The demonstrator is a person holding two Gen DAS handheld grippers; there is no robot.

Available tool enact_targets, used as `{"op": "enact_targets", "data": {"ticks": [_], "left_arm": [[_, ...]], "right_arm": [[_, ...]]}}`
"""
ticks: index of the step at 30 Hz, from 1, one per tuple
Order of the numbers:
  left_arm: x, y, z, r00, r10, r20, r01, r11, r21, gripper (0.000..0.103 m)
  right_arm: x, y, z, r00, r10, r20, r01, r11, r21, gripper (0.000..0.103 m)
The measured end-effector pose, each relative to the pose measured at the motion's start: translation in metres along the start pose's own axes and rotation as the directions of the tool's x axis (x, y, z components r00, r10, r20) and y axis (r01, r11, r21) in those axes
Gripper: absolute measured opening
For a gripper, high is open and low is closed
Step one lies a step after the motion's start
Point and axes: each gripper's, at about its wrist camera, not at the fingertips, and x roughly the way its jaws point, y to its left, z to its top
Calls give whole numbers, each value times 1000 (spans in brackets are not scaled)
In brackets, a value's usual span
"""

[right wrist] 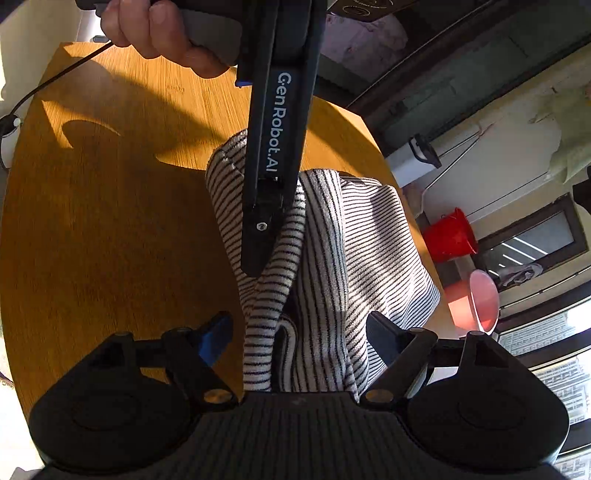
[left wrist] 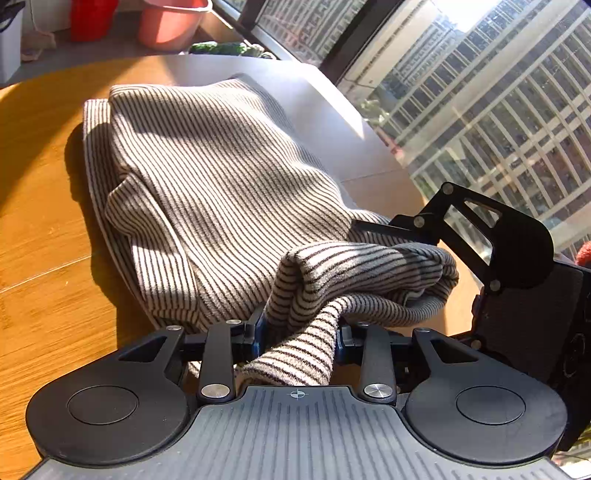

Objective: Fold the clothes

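A beige garment with thin dark stripes (left wrist: 207, 177) lies partly folded on a round wooden table (left wrist: 44, 221). My left gripper (left wrist: 301, 332) is shut on a raised fold of its near edge, and the cloth bunches up between the fingers. In the right wrist view that same left gripper (right wrist: 258, 254) reaches down from a hand (right wrist: 159, 29) and pinches the striped garment (right wrist: 369, 251). My right gripper (right wrist: 297, 332) is open, its blue pads wide apart, with a hanging strip of the cloth lying between them. The right gripper's black frame (left wrist: 517, 240) sits just right of the lifted fold.
A pale sheet (left wrist: 314, 96) covers the table's far side under the garment. Beyond the table stand a pink bucket (left wrist: 170, 22) and a red bucket (left wrist: 92, 18). A big window (left wrist: 480, 110) runs along the right. A black cable (right wrist: 55, 77) crosses the table's far corner.
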Motion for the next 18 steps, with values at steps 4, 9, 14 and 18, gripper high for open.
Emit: {"op": "enact_targets", "data": {"ticks": [4, 9, 14, 18], "left_arm": [[-23, 3, -1, 997, -73, 19, 73, 997, 26, 38], [-51, 7, -1, 985, -165, 41, 163, 985, 60, 66], [-77, 34, 8, 966, -226, 123, 235, 970, -58, 79], [-49, 49, 27, 986, -137, 96, 150, 978, -144, 54]], "right_arm": [[1, -16, 6, 992, 123, -40, -118, 987, 110, 38], [-12, -48, 4, 930, 362, -67, -325, 892, 313, 33], [-48, -46, 2, 860, 502, -94, -454, 835, 311, 32], [-73, -55, 9, 834, 542, -103, -503, 825, 258, 32]]}}
